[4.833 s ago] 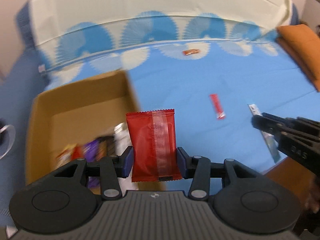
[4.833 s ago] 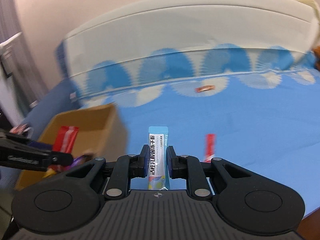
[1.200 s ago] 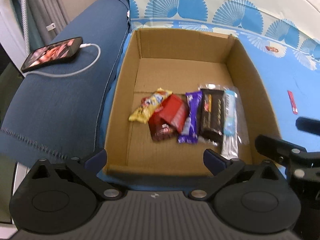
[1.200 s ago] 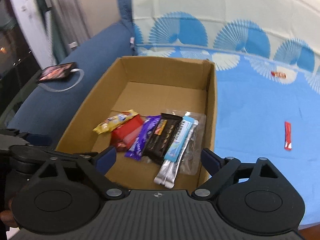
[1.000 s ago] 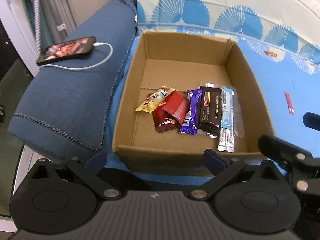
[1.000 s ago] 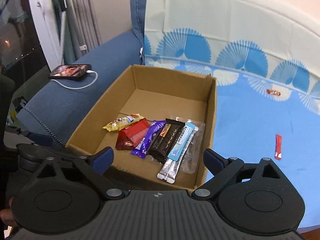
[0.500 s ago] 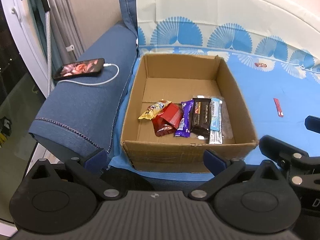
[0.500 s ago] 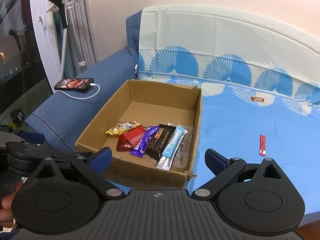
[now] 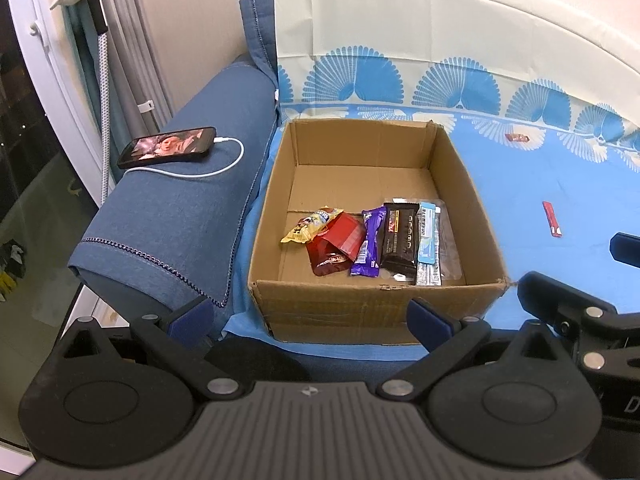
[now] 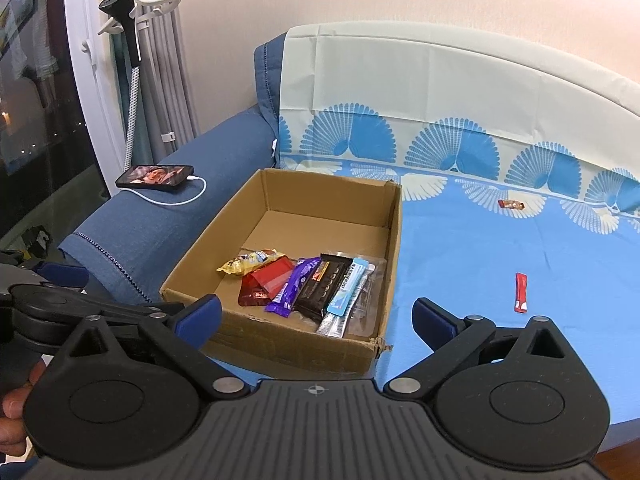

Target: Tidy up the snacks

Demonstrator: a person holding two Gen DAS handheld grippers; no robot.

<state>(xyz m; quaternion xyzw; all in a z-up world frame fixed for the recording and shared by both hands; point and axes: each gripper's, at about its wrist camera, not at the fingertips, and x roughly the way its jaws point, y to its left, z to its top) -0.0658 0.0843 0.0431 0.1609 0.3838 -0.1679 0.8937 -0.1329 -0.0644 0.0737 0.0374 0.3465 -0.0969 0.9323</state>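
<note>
The cardboard box [image 9: 376, 300] sits on the blue patterned cover [image 9: 540, 184], hard against the denim armrest [image 9: 180, 216] at its 9 o'clock. Along its near side lies a row of snacks: a yellow packet [image 9: 310, 226], a red pouch [image 9: 338, 246], a purple bar [image 9: 370, 242], a dark bar [image 9: 400, 240], and a pale blue stick [image 9: 427, 236] resting on a clear wrapper [image 9: 450, 248].

A few seconds ago the left gripper [image 9: 310, 316] was clamped on that red pouch and the right gripper [image 10: 316, 318] on the pale blue stick; both items now lie in the box, and both tongs stand wide and empty. Over the last second both cameras have pulled back and up, so the whole box now shows rather than just its floor. That reads as one delivery done and the hands retreating to go after what is left.

What is left, judged from the cover: a red stick [image 10: 520, 292] at about 3 o'clock of the box, well apart from it, and a small red-brown candy [image 10: 511, 204] farther off at about 1 o'clock, near the fan-patterned border. The right gripper looks better placed for both.

Little writing can be read. The pale blue stick carries a line of dark characters too small to make out here, and the dark bar shows an orange-and-white logo and a row of round marks, illegible. A phone [image 9: 168, 147] on a white cable [image 9: 216, 164] lies on the armrest.
</note>
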